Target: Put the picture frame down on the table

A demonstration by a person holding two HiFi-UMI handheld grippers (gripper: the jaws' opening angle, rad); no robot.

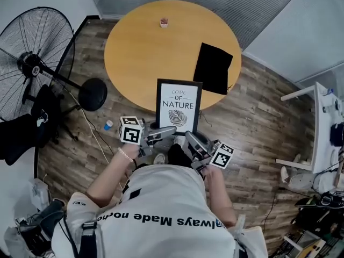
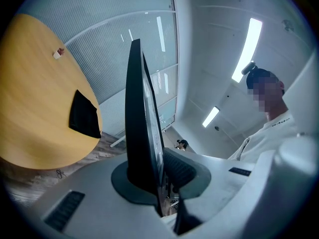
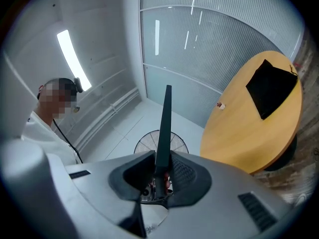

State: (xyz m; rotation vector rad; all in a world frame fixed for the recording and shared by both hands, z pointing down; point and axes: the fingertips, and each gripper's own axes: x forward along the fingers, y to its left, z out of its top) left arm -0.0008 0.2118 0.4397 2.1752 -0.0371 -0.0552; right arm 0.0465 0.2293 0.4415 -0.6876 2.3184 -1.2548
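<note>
A black picture frame (image 1: 179, 106) with a white print reading "LOVE OF NATURE" hangs above the near edge of the round wooden table (image 1: 145, 47). My left gripper (image 1: 171, 131) is shut on the frame's lower left edge, and my right gripper (image 1: 188, 137) is shut on its lower right edge. In the left gripper view the picture frame (image 2: 139, 118) rises edge-on from between the pads (image 2: 177, 169). In the right gripper view the picture frame (image 3: 163, 128) shows as a thin dark blade clamped between the pads (image 3: 182, 176).
A black cloth (image 1: 213, 67) lies on the table's right side and a small pinkish object (image 1: 164, 22) sits near its far edge. A floor fan (image 1: 37, 58) stands at the left. A white desk (image 1: 325, 130) and clutter fill the right side.
</note>
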